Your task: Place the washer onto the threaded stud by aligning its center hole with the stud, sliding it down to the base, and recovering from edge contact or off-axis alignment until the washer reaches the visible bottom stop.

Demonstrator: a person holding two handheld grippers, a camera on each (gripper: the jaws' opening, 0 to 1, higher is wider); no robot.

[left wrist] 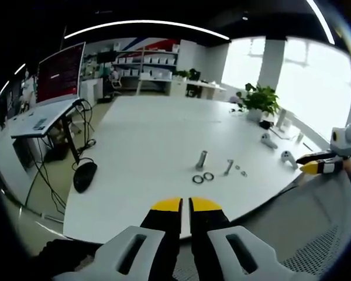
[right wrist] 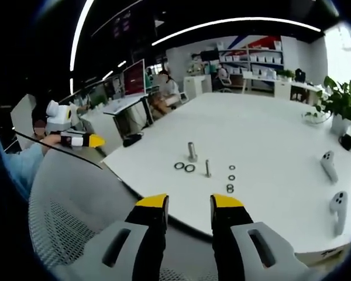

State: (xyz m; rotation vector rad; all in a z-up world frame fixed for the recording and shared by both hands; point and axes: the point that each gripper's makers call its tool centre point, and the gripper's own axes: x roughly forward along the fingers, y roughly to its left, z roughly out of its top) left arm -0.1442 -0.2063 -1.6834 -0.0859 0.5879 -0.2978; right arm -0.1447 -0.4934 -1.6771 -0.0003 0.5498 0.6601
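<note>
A short metal threaded stud [left wrist: 202, 159] [right wrist: 192, 151] stands upright on the white table [left wrist: 146, 134] [right wrist: 263, 129]. Two dark ring washers [left wrist: 198, 179] [right wrist: 179, 165] lie flat just in front of it. A loose bolt [left wrist: 229, 167] [right wrist: 207, 168] and a few small washers [left wrist: 244, 173] [right wrist: 231, 177] lie beside them. My left gripper [left wrist: 185, 205] hangs shut and empty off the table's near edge, well short of the washers. My right gripper [right wrist: 189, 202] is open and empty, also short of the table. Each gripper shows at the other view's side [left wrist: 319, 167] [right wrist: 88, 140].
Two white hand controllers [left wrist: 288, 158] [right wrist: 329, 165] lie on the table past the parts. A potted plant [left wrist: 260, 99] [right wrist: 342, 102] stands further back. A grey mesh chair back [left wrist: 322, 234] [right wrist: 70, 205] sits between the grippers. A side desk holds a monitor [left wrist: 59, 73].
</note>
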